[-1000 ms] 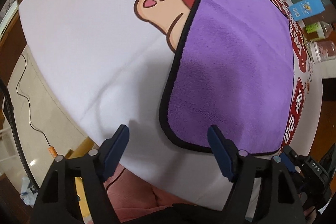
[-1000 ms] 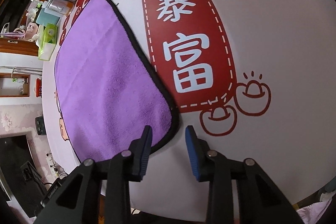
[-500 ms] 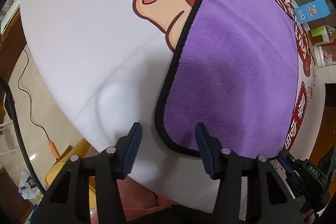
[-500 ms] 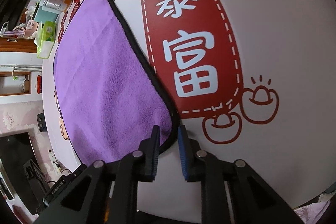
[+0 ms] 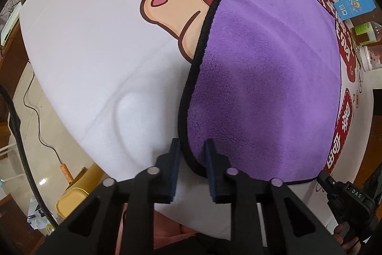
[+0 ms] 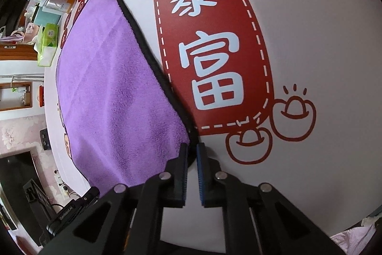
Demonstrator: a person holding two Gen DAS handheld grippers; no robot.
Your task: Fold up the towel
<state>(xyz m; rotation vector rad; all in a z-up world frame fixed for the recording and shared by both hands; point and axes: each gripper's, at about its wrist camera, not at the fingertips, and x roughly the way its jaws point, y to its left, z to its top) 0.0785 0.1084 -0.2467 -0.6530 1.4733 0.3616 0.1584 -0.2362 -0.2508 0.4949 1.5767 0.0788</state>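
Observation:
A purple towel [image 5: 262, 78] with a black hem lies flat on a round white printed tablecloth [image 5: 95, 51]. My left gripper [image 5: 192, 147] straddles the towel's near left corner; its jaws are narrowed around the hem with a gap still showing. My right gripper [image 6: 191, 149] is closed down on the towel's near right corner [image 6: 191, 135], the black hem pinched between the blue pads. The towel also fills the left half of the right wrist view [image 6: 114, 87]. The right gripper also shows at the lower right of the left wrist view [image 5: 334, 185].
Jars, a blue box [image 5: 353, 5], bottles and a tissue pack [image 6: 47, 40] crowd the table's far edge. Red printed characters [image 6: 210, 68] lie right of the towel. A yellow stool [image 5: 76, 192] and cables are on the floor at the left.
Both grippers moved forward onto the towel's near corners and narrowed. The right jaws closed on the hem; the left jaws went from wide open to a small gap.

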